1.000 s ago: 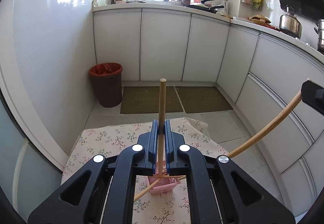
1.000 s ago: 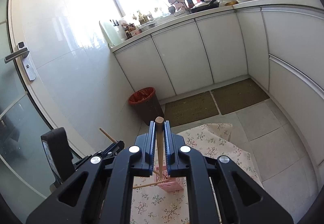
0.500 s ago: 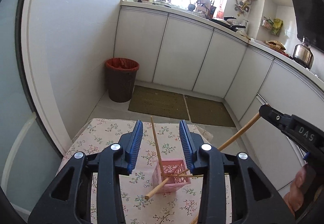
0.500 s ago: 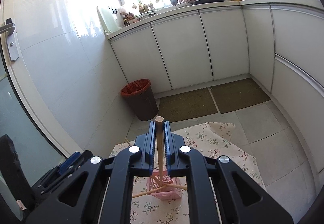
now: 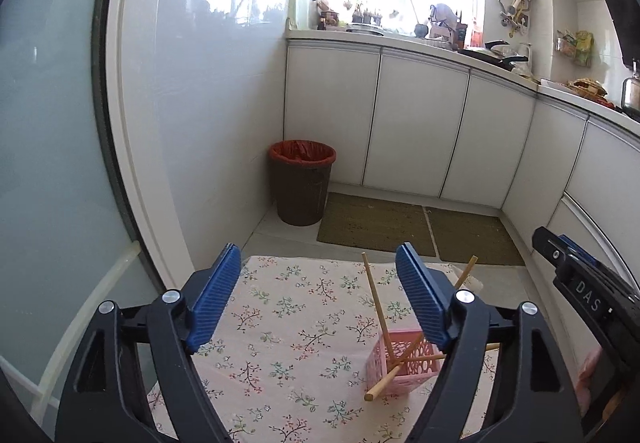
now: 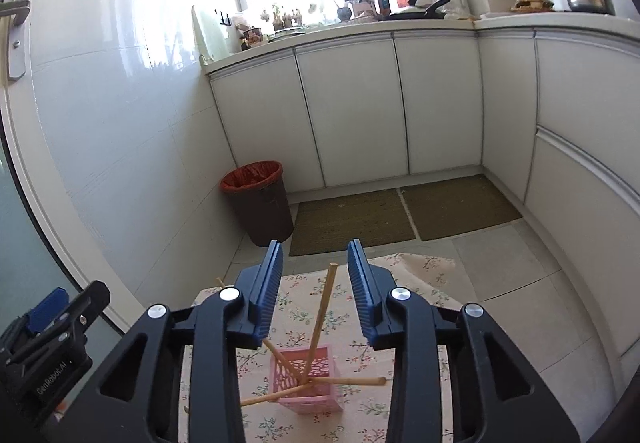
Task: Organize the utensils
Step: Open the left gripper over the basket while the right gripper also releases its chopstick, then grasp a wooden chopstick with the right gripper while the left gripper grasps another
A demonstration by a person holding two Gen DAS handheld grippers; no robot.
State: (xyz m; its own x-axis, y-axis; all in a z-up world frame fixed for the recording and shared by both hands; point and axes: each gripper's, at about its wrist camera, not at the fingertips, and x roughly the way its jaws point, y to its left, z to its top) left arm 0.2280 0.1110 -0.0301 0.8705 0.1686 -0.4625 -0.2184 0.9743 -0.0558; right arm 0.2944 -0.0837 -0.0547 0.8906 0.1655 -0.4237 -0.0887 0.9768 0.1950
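Observation:
A pink openwork basket stands on the floral tablecloth. Several wooden chopsticks lean crosswise in it. My left gripper is to the left of the basket, its jaws wide and still opening; no pad touches a stick. My right gripper is just behind the basket with its jaws opening. One chopstick rises in the gap between its blue pads, free of both. Each gripper shows at the edge of the other's view: the right gripper and the left gripper.
Beyond the table's far edge are a floor with two brown mats and a dark bin with a red liner by the wall. White cabinets run along the back and right, with cluttered counters.
Both grippers were shut on upright chopsticks and have opened. The released sticks now lean in the pink basket. The left view has swung left; the right gripper has sunk toward the basket.

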